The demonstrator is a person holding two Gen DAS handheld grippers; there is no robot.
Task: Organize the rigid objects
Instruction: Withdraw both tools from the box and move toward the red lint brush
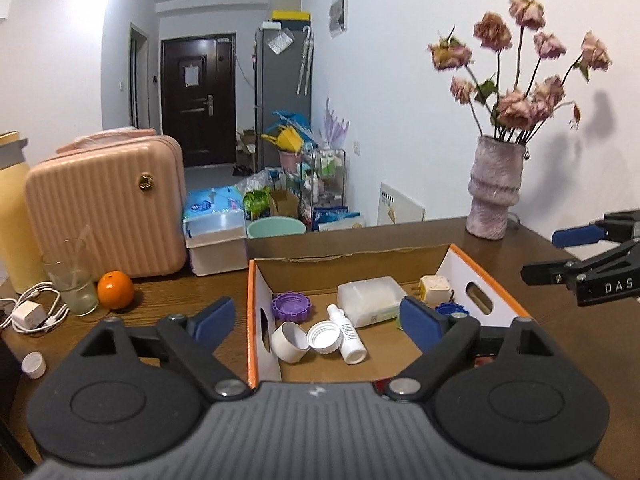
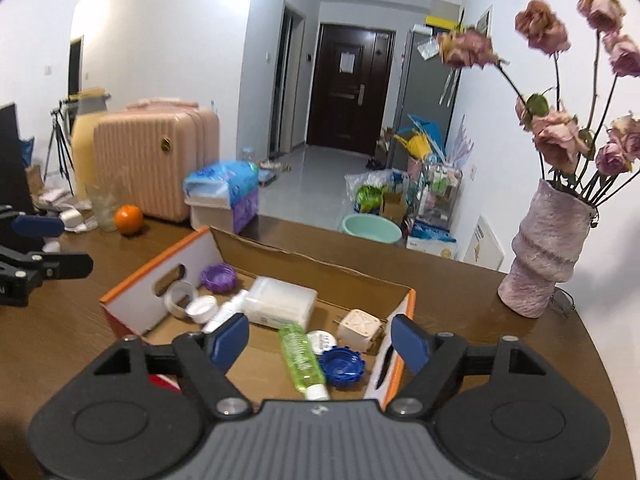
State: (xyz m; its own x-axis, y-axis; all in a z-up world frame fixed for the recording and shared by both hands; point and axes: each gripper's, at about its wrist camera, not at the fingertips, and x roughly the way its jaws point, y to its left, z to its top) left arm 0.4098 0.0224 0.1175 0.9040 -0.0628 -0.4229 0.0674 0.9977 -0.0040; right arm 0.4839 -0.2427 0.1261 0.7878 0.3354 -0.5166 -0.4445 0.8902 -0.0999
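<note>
An open cardboard box (image 1: 352, 258) with white and orange end walls sits on the wooden table; it also shows in the right wrist view (image 2: 132, 298). Inside lie a purple cap (image 1: 291, 307), a white cup (image 1: 289, 341), a white lid (image 1: 323, 337), a small white bottle (image 1: 347, 335), a translucent box (image 1: 370, 300), a cream plug adapter (image 1: 436, 289), a blue cap (image 2: 343, 366) and a green bottle (image 2: 301, 358). My left gripper (image 1: 320, 318) is open and empty above the box's near left. My right gripper (image 2: 320, 338) is open and empty above its right end.
An orange (image 1: 115, 290), a glass (image 1: 72, 280), a white charger with cable (image 1: 30, 314) and a small white cap (image 1: 33, 365) lie left of the box. A pink case (image 1: 108, 208) stands behind them. A vase of dried flowers (image 1: 496, 194) stands at the back right.
</note>
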